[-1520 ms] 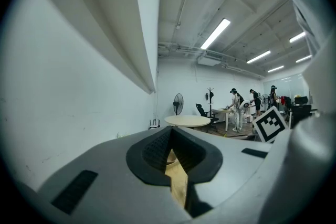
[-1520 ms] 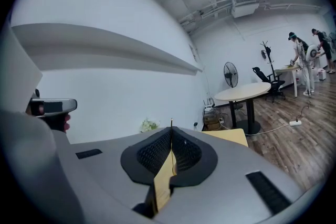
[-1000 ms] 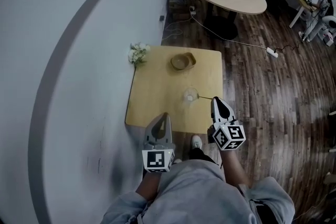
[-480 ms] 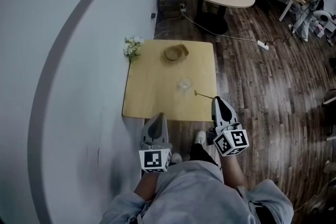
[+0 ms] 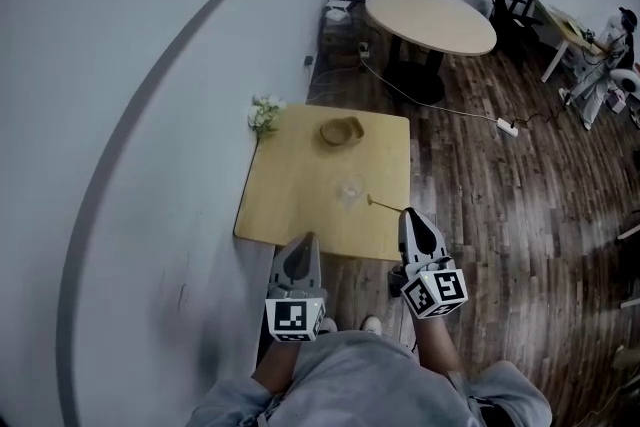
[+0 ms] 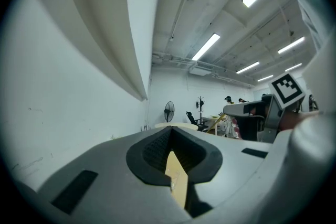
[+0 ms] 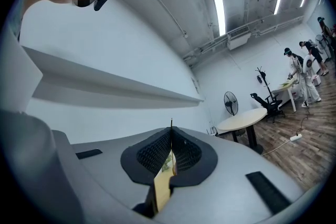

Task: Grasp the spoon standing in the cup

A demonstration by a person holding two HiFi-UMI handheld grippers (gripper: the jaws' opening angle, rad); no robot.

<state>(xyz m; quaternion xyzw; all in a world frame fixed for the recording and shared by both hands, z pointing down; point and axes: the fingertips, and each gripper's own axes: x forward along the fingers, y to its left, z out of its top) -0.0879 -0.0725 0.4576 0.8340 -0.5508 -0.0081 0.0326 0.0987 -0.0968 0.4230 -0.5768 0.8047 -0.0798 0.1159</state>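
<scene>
Grip status: the right gripper (image 5: 409, 214) has its jaws pressed together on the thin handle of the spoon (image 5: 386, 205); in the right gripper view a sliver of the handle stands up above the closed pads. The left gripper (image 5: 305, 241) hangs near the table's near edge, jaws together with nothing between them. The spoon extends from the right jaw tips toward the clear cup (image 5: 352, 191), which stands near the middle of the wooden table (image 5: 290, 210). Its bowl end lies just beside the cup's rim; whether it is inside the cup or clear of it cannot be determined from the head view. A brown bowl (image 5: 341, 130) sits well apart, toward the far edge. To perform this step well, apply firm pad pressure: the handle is narrow and appears caught only near its end, so it is likely to pivot. Hold the handle's line steady and avoid knocking the light cup with the bowl end. No brand, label or legible writing is visible; the cubes (image 5: 434, 290) carry only black-and-white square markers.
</scene>
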